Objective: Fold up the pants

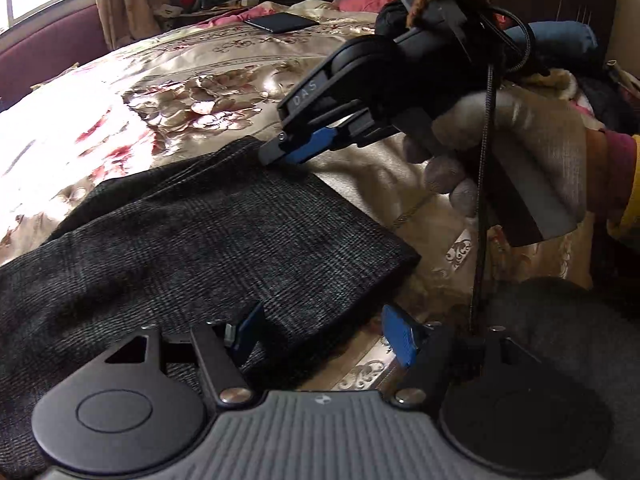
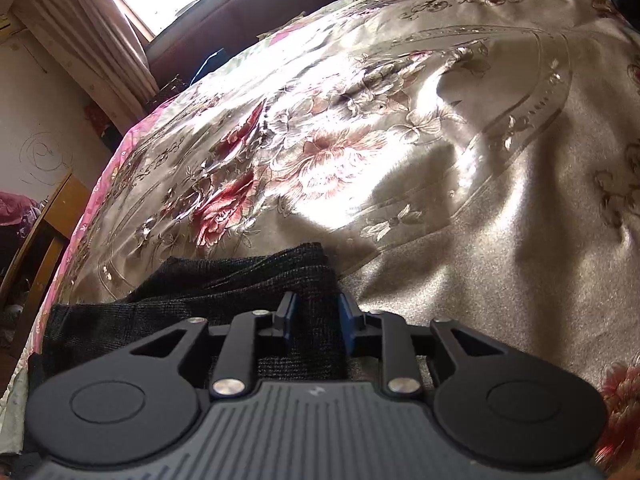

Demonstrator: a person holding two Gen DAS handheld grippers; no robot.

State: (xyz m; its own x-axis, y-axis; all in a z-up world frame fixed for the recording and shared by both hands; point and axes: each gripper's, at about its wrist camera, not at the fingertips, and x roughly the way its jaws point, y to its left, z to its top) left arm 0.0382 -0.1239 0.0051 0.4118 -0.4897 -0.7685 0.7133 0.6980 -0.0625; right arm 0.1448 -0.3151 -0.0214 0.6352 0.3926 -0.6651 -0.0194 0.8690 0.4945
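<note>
— What is showing on the bed?
— Dark pants in coarse, matt woven cloth are lying on a bedspread of glossy, satin-like floral fabric that is catching the light.
— And the tools?
— The left gripper is showing matt black plastic, ribbed grey casing, shiny metal rivets and smooth blue pads.

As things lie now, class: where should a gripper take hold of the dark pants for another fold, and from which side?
Probably the stacked corner of the dark pants nearest the left gripper, approached low from the bare bedspread side. The folded layers end there in an exposed edge lying flat, so one finger could slide underneath.
</note>
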